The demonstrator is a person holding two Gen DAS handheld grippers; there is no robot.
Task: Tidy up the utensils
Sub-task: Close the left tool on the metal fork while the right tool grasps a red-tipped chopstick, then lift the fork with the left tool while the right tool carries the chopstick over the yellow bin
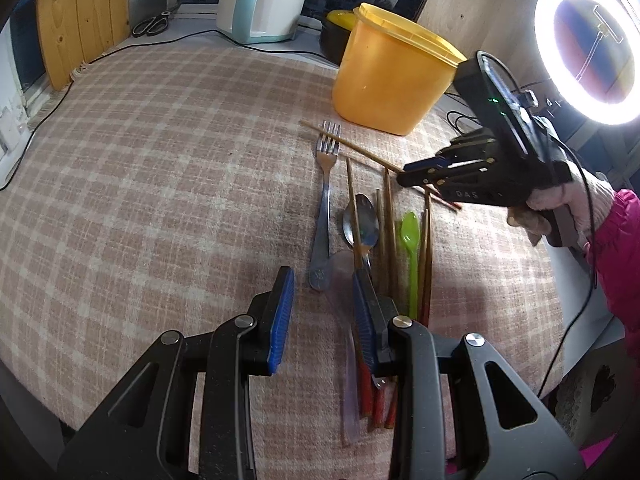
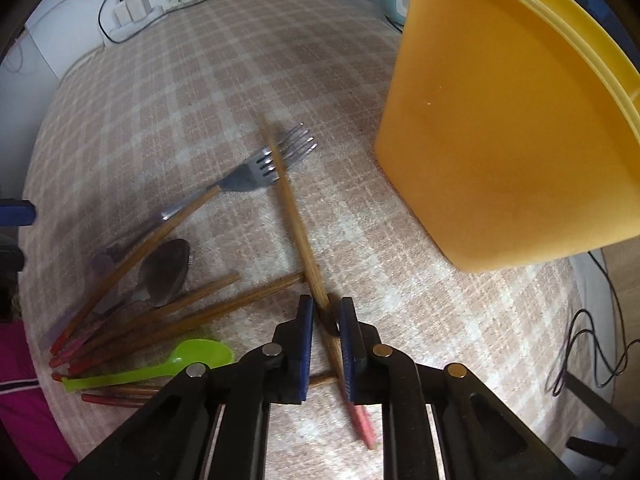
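A yellow plastic tub (image 1: 390,80) stands on the checked cloth; it fills the upper right of the right wrist view (image 2: 508,128). A fork (image 1: 325,200), a metal spoon (image 1: 362,222), a green plastic spoon (image 1: 410,240) and several wooden chopsticks (image 1: 388,224) lie in a loose pile in front of it. My right gripper (image 2: 326,320) is shut on one chopstick (image 2: 296,216), held a little above the cloth near the tub. My left gripper (image 1: 324,304) is open and empty, low over the handles of the pile.
A white and teal kettle (image 1: 262,0), scissors (image 1: 154,22) and a black pot (image 1: 334,36) stand at the far edge. A ring light (image 1: 588,50) glows at right. Cables (image 2: 592,348) trail off the table's right side. A power strip (image 2: 128,16) sits far left.
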